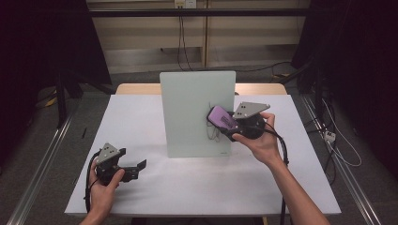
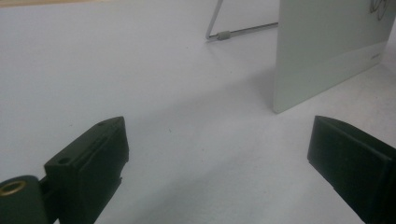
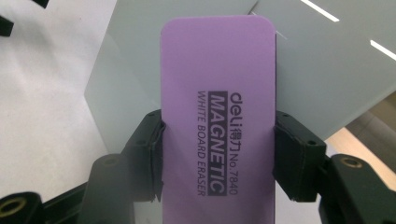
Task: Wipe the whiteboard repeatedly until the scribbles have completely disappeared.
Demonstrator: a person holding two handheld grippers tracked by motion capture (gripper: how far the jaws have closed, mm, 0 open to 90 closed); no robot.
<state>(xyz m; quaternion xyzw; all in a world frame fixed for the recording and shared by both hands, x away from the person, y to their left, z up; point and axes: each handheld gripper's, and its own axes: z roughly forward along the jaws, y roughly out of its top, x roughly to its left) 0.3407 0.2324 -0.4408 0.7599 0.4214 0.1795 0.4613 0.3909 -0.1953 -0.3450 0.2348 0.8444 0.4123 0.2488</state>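
Currently, a purple magnetic eraser (image 3: 217, 121) is clamped between the jaws of the right gripper (image 1: 231, 125), which is held up against the right part of a small upright whiteboard (image 1: 190, 108). Dark scribbles (image 1: 215, 133) are seen on the board just below and beside the eraser's front end. The step in hand is judged to be the wiping of these marks.

For a clean wipe, the following is advised:
- The eraser's felt face is to be laid flat on the board, not on an edge.
- Pressure is to be kept light, since the board is propped on a thin wire stand (image 2: 243, 31) and could be pushed back or tipped.
- Strokes are to be carried fully across the scribbles, downward past their lowest line.
- The grip on the eraser's long sides is to be kept firm, so that it is not twisted out by friction.

The left gripper (image 1: 137, 168) is held low over the table near the front left, well apart from the board, with its jaws spread and nothing between them. It could be brought to the board's left edge to steady it.

The board stands on a white table (image 1: 141, 187). Beyond it, a grey floor, dark curtains at both sides and cables along a pale wall are seen.
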